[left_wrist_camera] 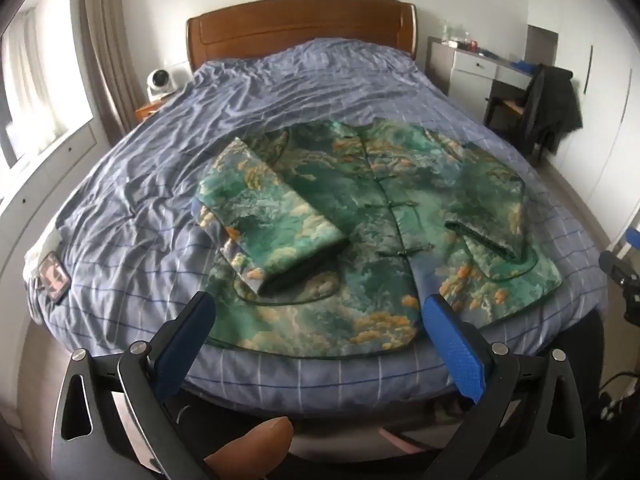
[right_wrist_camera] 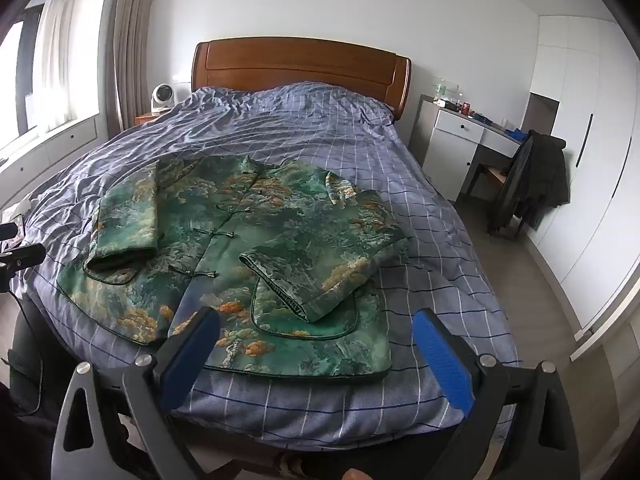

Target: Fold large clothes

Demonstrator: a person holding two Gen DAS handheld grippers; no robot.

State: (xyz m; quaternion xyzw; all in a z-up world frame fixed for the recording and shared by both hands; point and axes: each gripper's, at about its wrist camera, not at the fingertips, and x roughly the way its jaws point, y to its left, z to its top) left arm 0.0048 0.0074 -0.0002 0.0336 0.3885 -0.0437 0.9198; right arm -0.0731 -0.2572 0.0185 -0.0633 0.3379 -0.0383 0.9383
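Note:
A green jacket [left_wrist_camera: 372, 216] with orange and white cloud print and knot buttons lies flat, front up, on the bed [left_wrist_camera: 160, 184]. Both sleeves are folded in over its front: the left sleeve [left_wrist_camera: 272, 216] and the right sleeve [left_wrist_camera: 492, 216]. It also shows in the right wrist view [right_wrist_camera: 240, 248]. My left gripper [left_wrist_camera: 316, 308] is open and empty, above the jacket's near hem. My right gripper [right_wrist_camera: 316, 324] is open and empty, above the jacket's near right corner.
The bed has a blue checked cover [right_wrist_camera: 320, 128] and a wooden headboard [right_wrist_camera: 300, 68]. A phone [left_wrist_camera: 54, 276] lies at the bed's left edge. A white desk [right_wrist_camera: 460, 140] and a chair with a dark coat [right_wrist_camera: 532, 180] stand on the right. A small fan [right_wrist_camera: 162, 96] sits at the left.

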